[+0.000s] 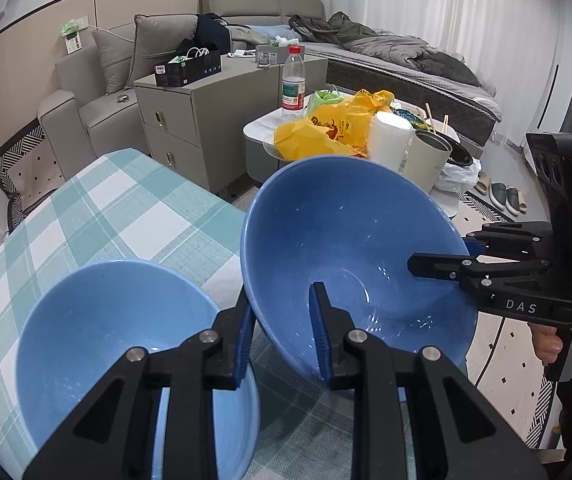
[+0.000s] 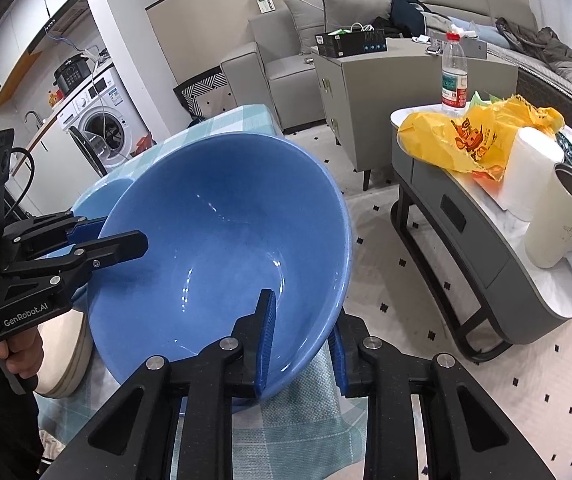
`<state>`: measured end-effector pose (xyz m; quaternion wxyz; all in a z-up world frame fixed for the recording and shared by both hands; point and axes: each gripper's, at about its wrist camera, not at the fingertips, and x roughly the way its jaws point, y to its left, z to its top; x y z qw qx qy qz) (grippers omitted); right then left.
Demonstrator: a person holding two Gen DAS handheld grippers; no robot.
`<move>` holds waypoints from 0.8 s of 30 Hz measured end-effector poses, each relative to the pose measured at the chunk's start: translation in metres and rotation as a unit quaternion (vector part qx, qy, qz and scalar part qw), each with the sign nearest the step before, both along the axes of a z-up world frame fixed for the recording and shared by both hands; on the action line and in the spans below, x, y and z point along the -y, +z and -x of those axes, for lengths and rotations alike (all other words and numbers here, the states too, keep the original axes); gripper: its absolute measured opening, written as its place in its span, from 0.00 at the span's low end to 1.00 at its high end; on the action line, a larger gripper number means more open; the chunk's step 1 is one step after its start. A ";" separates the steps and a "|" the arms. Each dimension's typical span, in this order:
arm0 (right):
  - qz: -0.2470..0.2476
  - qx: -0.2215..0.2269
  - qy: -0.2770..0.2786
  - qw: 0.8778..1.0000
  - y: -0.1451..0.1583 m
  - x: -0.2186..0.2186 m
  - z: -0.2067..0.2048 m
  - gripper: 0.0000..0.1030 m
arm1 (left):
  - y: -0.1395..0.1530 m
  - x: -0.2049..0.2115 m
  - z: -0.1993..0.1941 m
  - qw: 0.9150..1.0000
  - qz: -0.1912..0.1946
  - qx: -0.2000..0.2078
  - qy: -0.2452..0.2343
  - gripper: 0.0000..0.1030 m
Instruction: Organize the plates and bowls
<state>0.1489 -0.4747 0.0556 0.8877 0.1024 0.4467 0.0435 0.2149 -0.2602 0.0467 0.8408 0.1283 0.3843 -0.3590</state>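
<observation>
Two claws grip one dark blue bowl [image 1: 349,256] from opposite sides, holding it tilted above the corner of the counter [image 1: 126,216] with its checked teal cloth. The left claw [image 1: 284,332] is clamped on the bowl's near rim in the left wrist view, one blue pad inside the bowl and the other against the outer wall. The right claw [image 2: 303,340] pinches the rim on the opposite side in the same way, one finger inside and one outside. Each claw also shows in the other's camera, reaching into the bowl from the side. Just beside the dark bowl, to its left in the left wrist view, a lighter blue bowl [image 1: 118,344] sits upright on the counter, partly hidden behind the left claw's fingers. Beyond the dark bowl stands a low side table [image 2: 485,248] carrying a yellow plastic bag [image 2: 469,136], a water bottle [image 2: 454,76], a white paper roll [image 2: 529,168] and a cream tumbler [image 2: 561,216].
</observation>
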 end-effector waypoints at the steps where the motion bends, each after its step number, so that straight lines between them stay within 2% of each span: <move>1: 0.002 0.003 0.000 1.000 0.003 -0.001 0.001 0.25 | 0.001 -0.001 0.001 1.000 0.002 0.002 0.001 0.24; 12: 0.005 0.030 0.006 1.000 0.029 -0.007 0.005 0.25 | 0.020 -0.011 0.008 0.999 0.020 0.020 0.019 0.24; 24: 0.033 0.052 0.040 0.997 0.059 -0.039 0.005 0.25 | 0.038 -0.047 0.014 0.997 0.053 0.026 0.056 0.24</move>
